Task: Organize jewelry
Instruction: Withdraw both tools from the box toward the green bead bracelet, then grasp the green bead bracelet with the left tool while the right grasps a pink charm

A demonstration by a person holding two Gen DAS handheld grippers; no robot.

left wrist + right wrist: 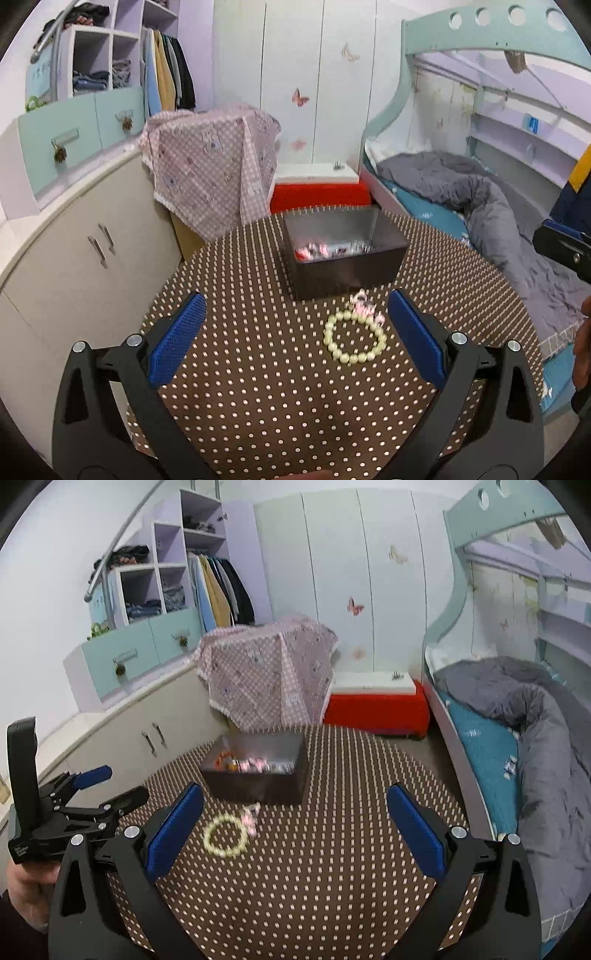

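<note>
A cream pearl bracelet [354,341] with a pink charm [364,308] lies on the brown polka-dot table [258,369], just in front of a dark box [347,254] that holds pink and red jewelry. My left gripper [295,317] is open and empty above the table, with the bracelet near its right finger. In the right wrist view the bracelet [225,836] lies left of centre before the box [258,768]. My right gripper [295,812] is open and empty. The left gripper [92,790] shows at the far left.
A pink checked cloth [214,166] covers something behind the table. A red and white box [317,188] stands beyond it. White cabinets [74,251] run along the left, and a bed with a grey duvet [480,206] is on the right.
</note>
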